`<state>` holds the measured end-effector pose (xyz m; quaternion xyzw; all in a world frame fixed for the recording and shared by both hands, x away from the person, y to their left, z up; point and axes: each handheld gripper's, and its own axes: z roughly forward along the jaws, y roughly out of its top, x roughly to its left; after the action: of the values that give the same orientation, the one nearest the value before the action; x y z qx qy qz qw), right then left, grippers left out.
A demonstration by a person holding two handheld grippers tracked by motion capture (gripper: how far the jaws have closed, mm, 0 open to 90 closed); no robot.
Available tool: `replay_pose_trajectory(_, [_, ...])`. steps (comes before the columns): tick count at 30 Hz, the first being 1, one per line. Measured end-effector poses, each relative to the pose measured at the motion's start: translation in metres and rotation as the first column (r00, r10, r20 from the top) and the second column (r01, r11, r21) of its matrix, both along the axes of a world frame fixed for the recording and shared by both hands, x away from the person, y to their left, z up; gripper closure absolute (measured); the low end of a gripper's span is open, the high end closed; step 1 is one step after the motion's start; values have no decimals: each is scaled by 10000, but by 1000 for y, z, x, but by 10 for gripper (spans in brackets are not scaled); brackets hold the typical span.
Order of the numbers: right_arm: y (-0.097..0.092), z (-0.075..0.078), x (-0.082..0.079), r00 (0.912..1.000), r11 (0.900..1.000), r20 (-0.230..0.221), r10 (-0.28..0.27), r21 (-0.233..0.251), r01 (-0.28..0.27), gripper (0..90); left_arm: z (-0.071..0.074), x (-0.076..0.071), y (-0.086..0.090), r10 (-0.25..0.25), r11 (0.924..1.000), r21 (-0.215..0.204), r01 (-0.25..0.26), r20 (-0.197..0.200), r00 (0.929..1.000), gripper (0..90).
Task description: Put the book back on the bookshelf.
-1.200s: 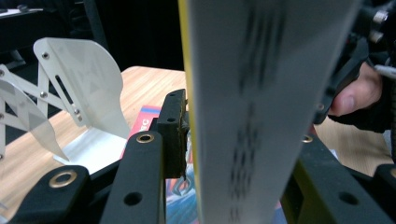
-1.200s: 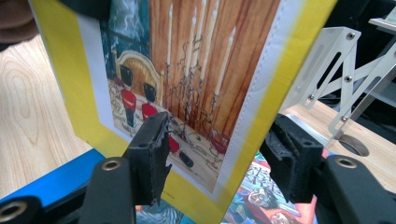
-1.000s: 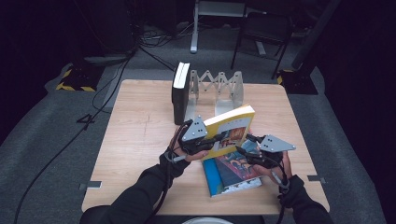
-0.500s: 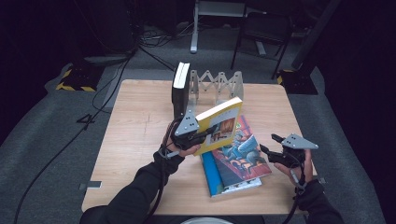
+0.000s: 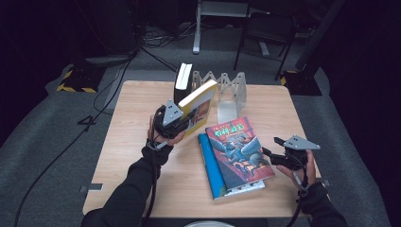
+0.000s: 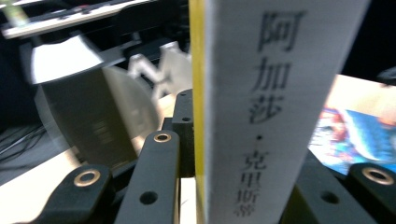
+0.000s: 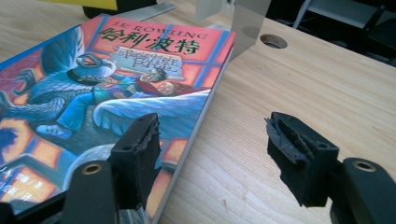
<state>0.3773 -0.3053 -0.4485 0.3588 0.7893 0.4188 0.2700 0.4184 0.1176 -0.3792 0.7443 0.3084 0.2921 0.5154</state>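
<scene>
A thick yellow-covered book (image 5: 201,101) is held tilted above the table, close to the metal rack (image 5: 231,92). My left gripper (image 5: 182,124) is shut on its lower end. In the left gripper view its pale spine (image 6: 275,107) stands upright between the jaws. A colourful illustrated book (image 5: 239,151) lies flat on a blue book (image 5: 210,165). My right gripper (image 5: 273,147) hovers at the right edge of that stack; its jaws have just been opening and are open, with nothing gripped. In the right gripper view (image 7: 217,149) one jaw overlaps the edge of the illustrated cover (image 7: 107,93).
A black book (image 5: 183,82) stands upright at the left end of the zigzag rack. The wooden table (image 5: 137,118) has bare room on its left and along the front. Chairs and cables lie on the floor beyond the table.
My left gripper carried the yellow book up and to the left, off the stack and toward the rack. My right gripper drew back to the right of the illustrated book.
</scene>
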Motion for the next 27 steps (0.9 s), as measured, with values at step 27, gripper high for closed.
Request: replay_pose_trajectory(27, [5,-6,3,9992,9999,-357,164,52,-162,347,-33,35,-35,3936,9182,-278,-3950,-459,9181,749])
